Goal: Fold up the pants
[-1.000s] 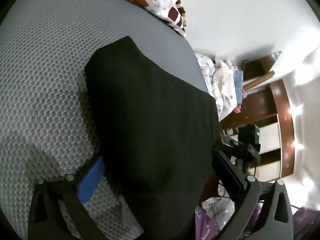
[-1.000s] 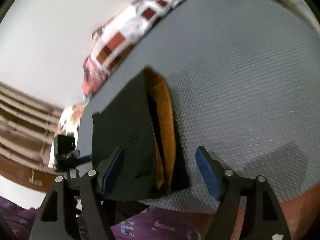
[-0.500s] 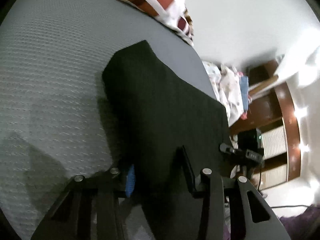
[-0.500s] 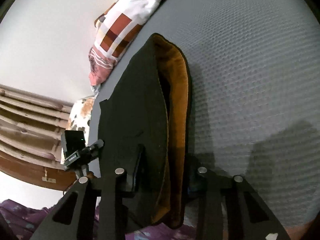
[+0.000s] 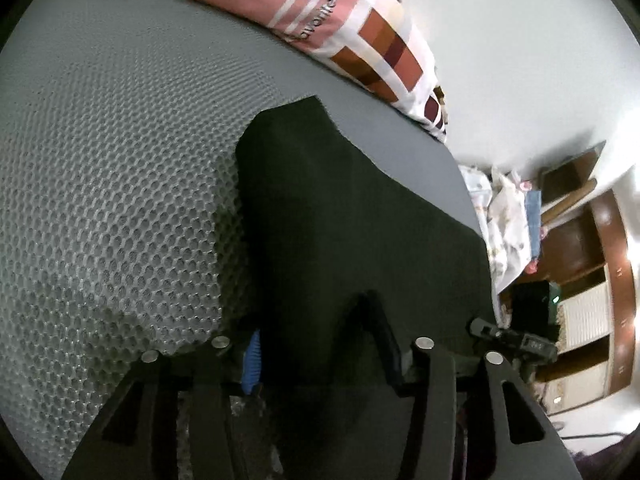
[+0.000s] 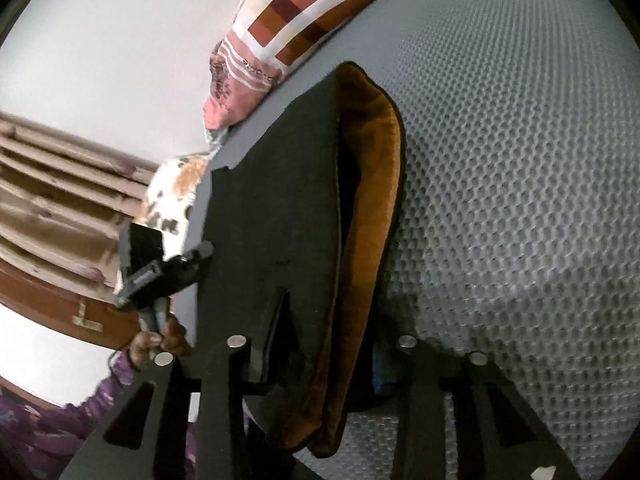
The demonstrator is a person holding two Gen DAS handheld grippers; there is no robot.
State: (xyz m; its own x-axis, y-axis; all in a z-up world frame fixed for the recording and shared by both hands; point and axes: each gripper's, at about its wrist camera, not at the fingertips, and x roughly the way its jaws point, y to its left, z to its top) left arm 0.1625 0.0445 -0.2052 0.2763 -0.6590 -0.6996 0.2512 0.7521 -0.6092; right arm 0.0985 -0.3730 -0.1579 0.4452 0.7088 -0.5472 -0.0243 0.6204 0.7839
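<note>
The black pants [image 5: 352, 216] lie folded on the grey mesh mattress [image 5: 112, 200]. My left gripper [image 5: 320, 344] is shut on the near edge of the pants, with cloth bunched between its blue-padded fingers. In the right wrist view the pants [image 6: 280, 208] show an orange-brown lining [image 6: 372, 200] at the open waist. My right gripper [image 6: 324, 352] is shut on the near edge of the pants, one finger over the black cloth and one under the lining side. The left gripper [image 6: 160, 272] and the hand holding it show at the left.
A pink, white and brown patterned pillow [image 5: 360, 28] lies at the far edge of the mattress, also in the right wrist view [image 6: 288, 20]. Patterned bedding [image 5: 504, 220] and wooden furniture [image 5: 580, 240] stand beyond the bed. White wall behind.
Both grippers were open around the near edge of the pants a second ago. They closed on the cloth and now hold it; the view has shifted a little closer.
</note>
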